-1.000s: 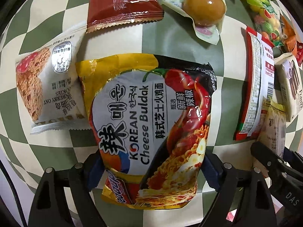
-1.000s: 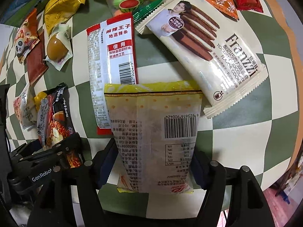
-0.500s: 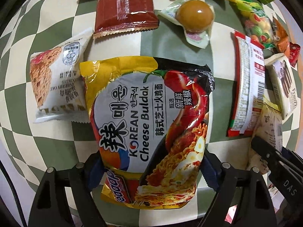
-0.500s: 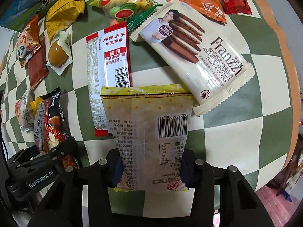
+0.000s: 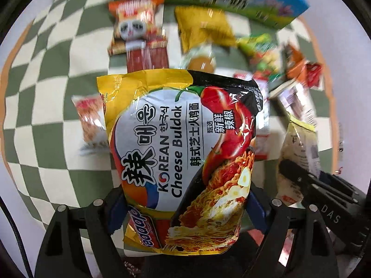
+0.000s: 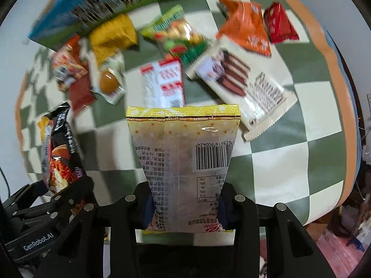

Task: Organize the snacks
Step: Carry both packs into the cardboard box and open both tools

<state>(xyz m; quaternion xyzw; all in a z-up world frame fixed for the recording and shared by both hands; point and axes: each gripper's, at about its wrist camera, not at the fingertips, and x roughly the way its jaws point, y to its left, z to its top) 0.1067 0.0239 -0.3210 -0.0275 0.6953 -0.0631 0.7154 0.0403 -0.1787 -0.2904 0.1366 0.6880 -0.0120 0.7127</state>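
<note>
My left gripper (image 5: 185,208) is shut on a Korean Cheese Buldak noodle packet (image 5: 183,153), held lifted above the checkered table (image 5: 46,106). My right gripper (image 6: 184,208) is shut on a yellow-topped snack bag (image 6: 185,157) with a barcode, also lifted. The noodle packet (image 6: 59,153) and left gripper show at the left of the right wrist view. The snack bag (image 5: 301,148) and right gripper show at the right of the left wrist view.
On the table lie a Franzzi cookie pack (image 6: 245,88), a red-and-white spicy strip pack (image 6: 164,83), a packed egg (image 6: 109,83), a fruit candy bag (image 6: 180,34), orange (image 6: 243,30), red (image 6: 278,23) and yellow (image 6: 111,37) packets. A blue-green box (image 6: 111,2) stands at the back.
Both grippers have risen and pulled back with their packets, so the table looks farther and blurred. The right jaws have closed tighter on the snack bag.
</note>
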